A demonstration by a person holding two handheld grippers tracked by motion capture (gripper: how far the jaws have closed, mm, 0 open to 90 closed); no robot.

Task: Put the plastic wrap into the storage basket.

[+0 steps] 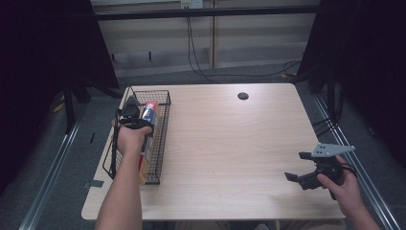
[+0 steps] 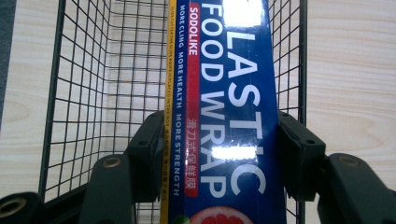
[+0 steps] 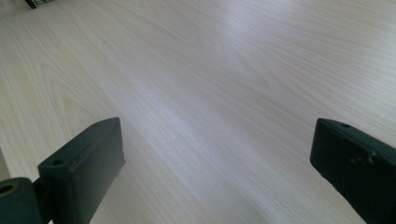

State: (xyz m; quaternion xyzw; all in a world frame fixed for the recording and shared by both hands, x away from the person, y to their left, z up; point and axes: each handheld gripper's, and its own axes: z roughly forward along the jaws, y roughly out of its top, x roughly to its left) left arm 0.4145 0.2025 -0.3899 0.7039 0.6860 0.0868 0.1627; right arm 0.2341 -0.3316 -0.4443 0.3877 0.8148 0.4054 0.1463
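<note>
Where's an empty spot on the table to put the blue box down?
Lots of bare table lies between the wire basket and the right claw, up to the dark round hole. It's crowded inside the basket, where the left claw grips the plastic wrap box.

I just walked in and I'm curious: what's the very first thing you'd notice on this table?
The eye goes first to the bright blue plastic food wrap box, clamped between the jaws of the left gripper over the black wire basket at the table's left edge. Next comes the right gripper, held near the table's right front corner with its jaws wide open above the bare wooden table.
</note>
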